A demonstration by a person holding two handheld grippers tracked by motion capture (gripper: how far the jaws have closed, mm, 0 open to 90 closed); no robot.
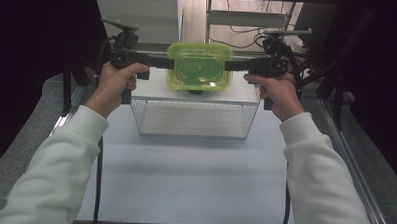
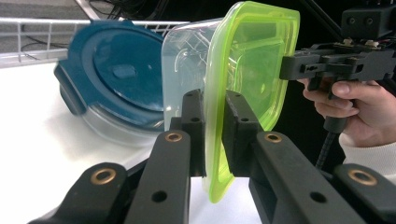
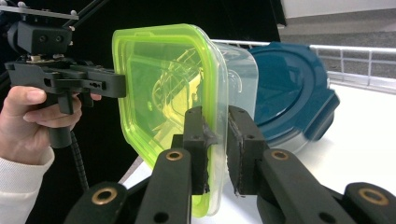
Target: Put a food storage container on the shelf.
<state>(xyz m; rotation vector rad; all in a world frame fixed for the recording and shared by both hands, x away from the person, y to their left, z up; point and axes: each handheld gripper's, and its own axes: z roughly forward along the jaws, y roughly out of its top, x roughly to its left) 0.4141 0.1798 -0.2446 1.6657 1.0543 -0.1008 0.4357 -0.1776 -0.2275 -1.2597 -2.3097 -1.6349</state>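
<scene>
Box: a clear plastic box [image 1: 199,72] with a bright green lid [image 2: 252,70] is hanging in the air between the two claws, above the far end of the white surface [image 1: 185,161] and beyond a wire basket [image 1: 194,117].
Box position: in the high view its lid is facing up; in both gripper views it is appearing on edge, the green lid on one side and the clear body on the other.
Left claw: the left claw [image 2: 212,135] is clamping the rim of the box at its left end, one black jaw pressing on the lid side and the other on the clear body side.
Right claw: the right claw [image 3: 217,140] is gripping the opposite rim in the same way, its jaws closed on the lid edge and the clear wall.
Hands: the person's left hand [image 1: 115,81] and right hand [image 1: 277,92] are each wrapping a claw handle, white sleeves reaching in from the bottom of the high view.
Other container: a round container with a dark blue lid [image 2: 116,70] is lying tilted on the white surface behind the box; in the right gripper view it is showing just past the clear wall.
Basket: the wire basket is sitting on the surface near the middle, its rail running behind the blue lid in the gripper views.
Surroundings: dark curtains are flanking the surface on both sides.
</scene>
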